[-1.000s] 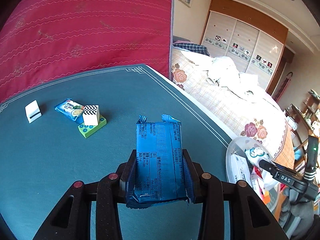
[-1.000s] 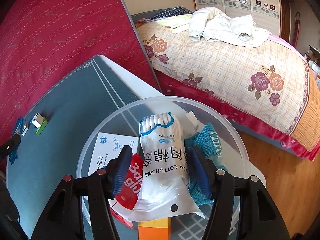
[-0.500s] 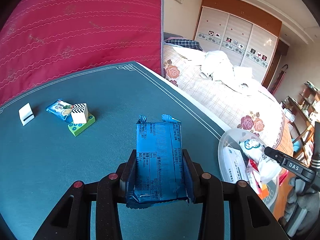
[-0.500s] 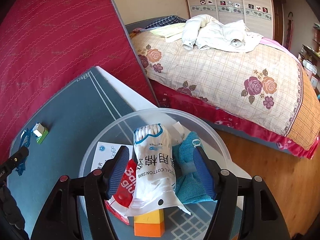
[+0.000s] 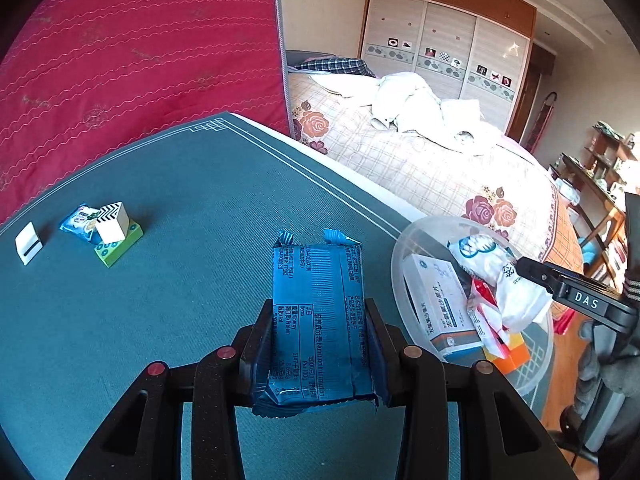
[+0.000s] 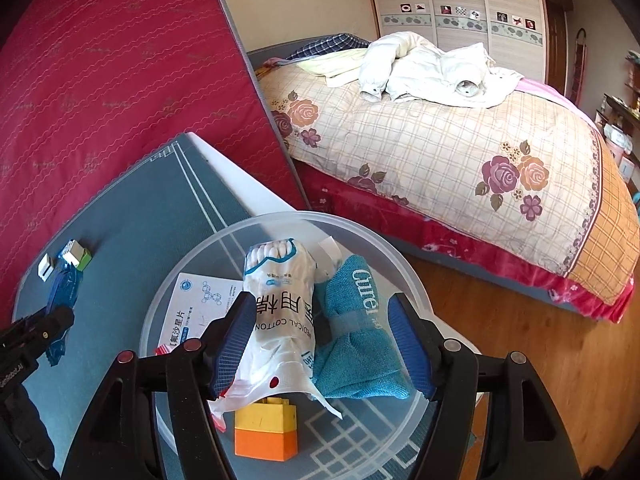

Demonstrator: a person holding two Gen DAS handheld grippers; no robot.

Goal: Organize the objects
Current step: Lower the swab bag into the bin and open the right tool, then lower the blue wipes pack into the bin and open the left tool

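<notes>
A teal table mat [image 5: 160,208] with white border lines covers the table; a red quilted mattress [image 5: 132,52] stands behind it and a bed with a floral checked quilt [image 6: 440,152] lies beyond.

At the mat's right edge sits a round clear plastic tub [image 6: 384,240], the only container in view. In it, largest first: a bag of medical cotton swabs [image 6: 280,292] lying across the middle; a teal Curél pouch [image 6: 360,340] touching the bag's right side; a white medicine box [image 6: 200,304] flat against the left wall, partly under the bag; a yellow-and-orange building block [image 6: 266,430] at the near side, under the bag's torn end; and a red-and-white sachet [image 5: 486,312] wedged between box and bag.

The right gripper [image 6: 324,344] hovers over the tub. Its jaws have just been opening; they now stand apart on either side of the swab bag and pouch, and its blue pads clamp nothing.

The left gripper [image 5: 318,344] is clamped on a blue snack packet [image 5: 318,320], held upright above the mat just left of the tub.

Far left on the mat, a small snack pack [image 5: 80,220], a white cube with a black zigzag top [image 5: 114,222] and a green block [image 5: 118,242] cluster touching one another, with a small white block [image 5: 28,242] just beside them.
</notes>
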